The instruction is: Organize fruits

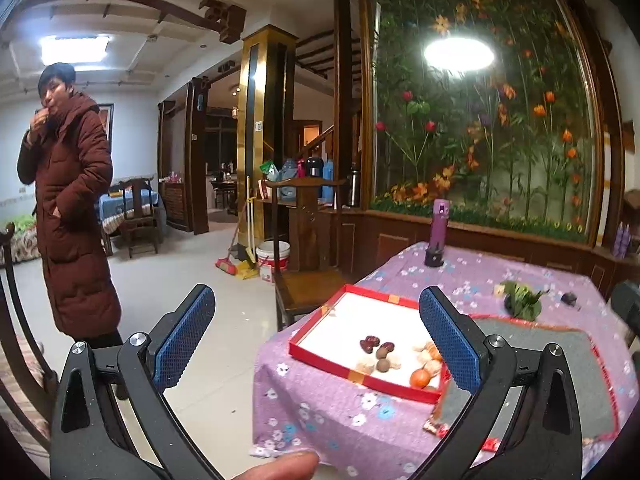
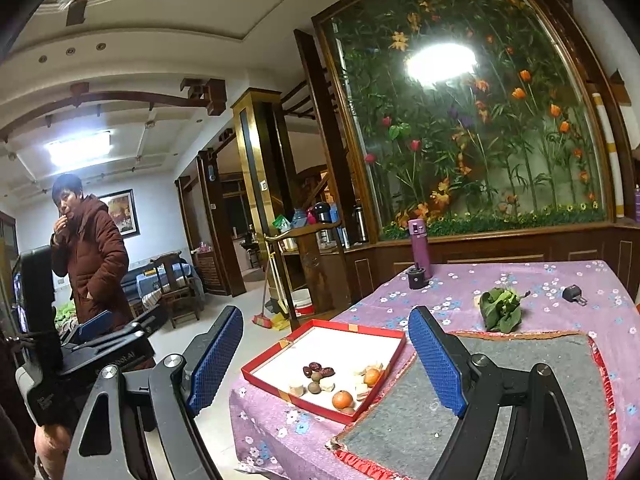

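Both your left gripper [image 1: 316, 320] and right gripper [image 2: 326, 342] hang spread apart, holding nothing, short of the red tray [image 2: 394, 354] of fruit [image 2: 343, 399].

We see the fruits [image 2: 343, 399] lying in the tray [image 2: 276, 346] at the table's [image 2: 560, 280] left corner. A mat [image 2: 500, 360] lies right of it, a bottle [image 2: 419, 248] and leaves [image 2: 500, 312] behind.

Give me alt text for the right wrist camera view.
The open right gripper hangs empty above the corner of a purple floral tablecloth, facing a red tray holding oranges, dates and other small fruits. A grey mat lies beside the tray; a person in a maroon coat stands far left.
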Available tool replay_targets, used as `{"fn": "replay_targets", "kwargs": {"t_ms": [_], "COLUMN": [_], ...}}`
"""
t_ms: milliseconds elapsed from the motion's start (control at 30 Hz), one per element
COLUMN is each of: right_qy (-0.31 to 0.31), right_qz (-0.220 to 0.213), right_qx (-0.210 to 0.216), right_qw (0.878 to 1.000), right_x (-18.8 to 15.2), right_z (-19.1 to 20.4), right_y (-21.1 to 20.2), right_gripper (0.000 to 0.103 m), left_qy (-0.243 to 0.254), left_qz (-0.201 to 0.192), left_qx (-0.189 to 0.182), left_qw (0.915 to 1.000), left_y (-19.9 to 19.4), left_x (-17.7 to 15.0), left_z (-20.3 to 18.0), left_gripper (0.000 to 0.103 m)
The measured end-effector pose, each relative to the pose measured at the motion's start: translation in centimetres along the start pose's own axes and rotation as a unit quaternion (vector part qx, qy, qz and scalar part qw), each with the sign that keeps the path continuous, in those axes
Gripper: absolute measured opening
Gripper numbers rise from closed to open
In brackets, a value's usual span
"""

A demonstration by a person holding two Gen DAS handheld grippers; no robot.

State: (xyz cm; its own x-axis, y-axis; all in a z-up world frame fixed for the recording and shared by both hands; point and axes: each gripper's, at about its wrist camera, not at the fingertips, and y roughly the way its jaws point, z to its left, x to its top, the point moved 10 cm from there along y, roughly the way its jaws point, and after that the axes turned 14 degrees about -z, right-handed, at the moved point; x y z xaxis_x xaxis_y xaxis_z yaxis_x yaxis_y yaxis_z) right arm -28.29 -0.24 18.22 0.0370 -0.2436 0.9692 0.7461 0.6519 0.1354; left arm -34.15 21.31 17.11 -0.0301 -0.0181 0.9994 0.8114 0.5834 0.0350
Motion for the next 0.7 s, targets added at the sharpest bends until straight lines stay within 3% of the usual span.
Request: {"fn": "replay_targets", "kwargs": {"t_ms": [133,700], "right_qy": [-0.008,-0.009], "right_qz": [0.001,0.023], "right_qx": [0.003,0.006], "right_qw": [1.0,1.0], "right_x": [-0.2,-1.4], "right_z": [0.8,1.1], "right_y": [0.0,0.8], "right_gripper": [0.083,0.083], "left_qy": [0.03,0.025], "left_qz": [0.005,0.016], "left_qx": [-0.002,-0.015], "left_qw": [0.9995,0.9994], "left_y": [0.0,0.2], "left_x": [-0.7,-1.6], "left_z": [-0.4,-0.5], "left_gripper": [0.103,0.103]}}
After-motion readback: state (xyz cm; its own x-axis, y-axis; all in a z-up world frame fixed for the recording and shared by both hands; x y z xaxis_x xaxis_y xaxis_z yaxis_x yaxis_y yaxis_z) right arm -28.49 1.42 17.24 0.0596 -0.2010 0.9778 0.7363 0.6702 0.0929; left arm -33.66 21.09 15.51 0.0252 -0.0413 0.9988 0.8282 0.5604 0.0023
